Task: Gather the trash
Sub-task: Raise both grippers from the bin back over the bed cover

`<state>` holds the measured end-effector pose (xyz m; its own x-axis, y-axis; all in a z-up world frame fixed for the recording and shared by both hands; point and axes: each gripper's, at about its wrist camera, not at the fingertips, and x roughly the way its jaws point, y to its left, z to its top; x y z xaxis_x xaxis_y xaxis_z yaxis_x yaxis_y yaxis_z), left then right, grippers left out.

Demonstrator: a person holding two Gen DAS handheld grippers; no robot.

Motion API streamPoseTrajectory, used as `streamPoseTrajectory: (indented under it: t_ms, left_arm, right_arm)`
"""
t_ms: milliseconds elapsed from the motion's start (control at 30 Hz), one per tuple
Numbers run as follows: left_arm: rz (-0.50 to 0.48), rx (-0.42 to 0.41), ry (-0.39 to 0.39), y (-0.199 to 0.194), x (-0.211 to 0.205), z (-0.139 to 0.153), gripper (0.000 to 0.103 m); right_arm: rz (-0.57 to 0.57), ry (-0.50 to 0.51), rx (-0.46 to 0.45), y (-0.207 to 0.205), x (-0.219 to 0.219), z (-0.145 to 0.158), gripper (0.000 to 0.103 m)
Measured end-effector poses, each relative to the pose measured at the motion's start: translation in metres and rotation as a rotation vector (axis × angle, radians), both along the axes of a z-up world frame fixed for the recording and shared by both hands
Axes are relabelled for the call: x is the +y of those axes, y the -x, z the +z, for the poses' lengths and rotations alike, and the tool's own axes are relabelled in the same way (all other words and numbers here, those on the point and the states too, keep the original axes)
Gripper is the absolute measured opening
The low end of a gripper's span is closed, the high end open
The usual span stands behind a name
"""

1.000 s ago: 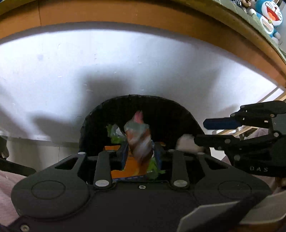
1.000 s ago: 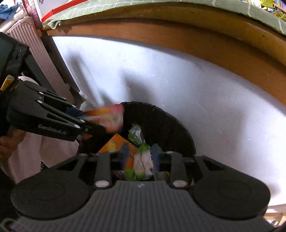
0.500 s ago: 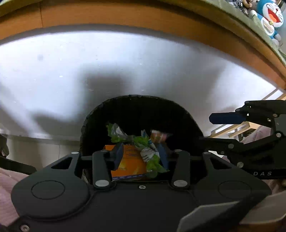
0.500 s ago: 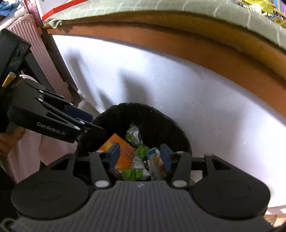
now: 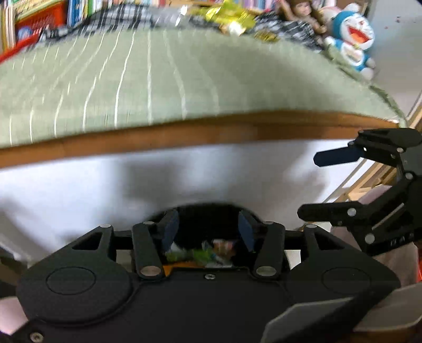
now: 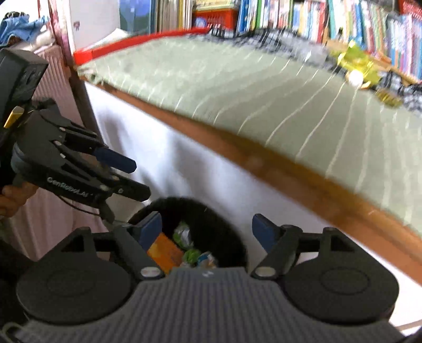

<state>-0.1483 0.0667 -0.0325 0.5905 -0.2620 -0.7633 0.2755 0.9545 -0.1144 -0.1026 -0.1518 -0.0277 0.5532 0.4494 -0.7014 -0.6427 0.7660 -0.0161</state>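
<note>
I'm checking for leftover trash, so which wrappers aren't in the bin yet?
The yellow wrappers on the green bed cover, by the bookshelf. The green wrappers and orange packet already lie in the black bin.

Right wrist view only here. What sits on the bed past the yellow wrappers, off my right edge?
Observer: A blue cat toy and a doll sit just right of the wrappers, at the bed's end.
Operator: And what's right of the bin?
Observer: A light wooden rack, behind the right gripper. From that side, its jaws are opening with nothing between them.
</note>
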Motion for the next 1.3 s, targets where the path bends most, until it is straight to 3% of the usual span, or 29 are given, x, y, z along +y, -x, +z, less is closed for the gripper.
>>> streamPoseTrajectory:
  t_ms: [333,600,967,1300]
  left_arm:
    - [-0.024,-0.117,0.048,0.010,-0.012,0.067,0.049]
    - [0.003,-0.211,0.041,-0.029,-0.008,0.108,0.052]
    - [0.089,-0.291,0.084,-0.154,0.004,0.145,0.056]
    - [0.150,-0.257,0.083,-0.283,0.014,0.132,0.056]
  right_arm:
    - [-0.062,-0.023,-0.113,-0.008,-0.015,0.044,0.093]
    - [-0.167,-0.051,-0.170,-0.037,-0.038,0.066,0.103]
    - [-0.333,-0.003,-0.262,-0.112,-0.067,0.090,0.103]
    - [-0.503,0.039,-0.286,-0.175,-0.090,0.078,0.103]
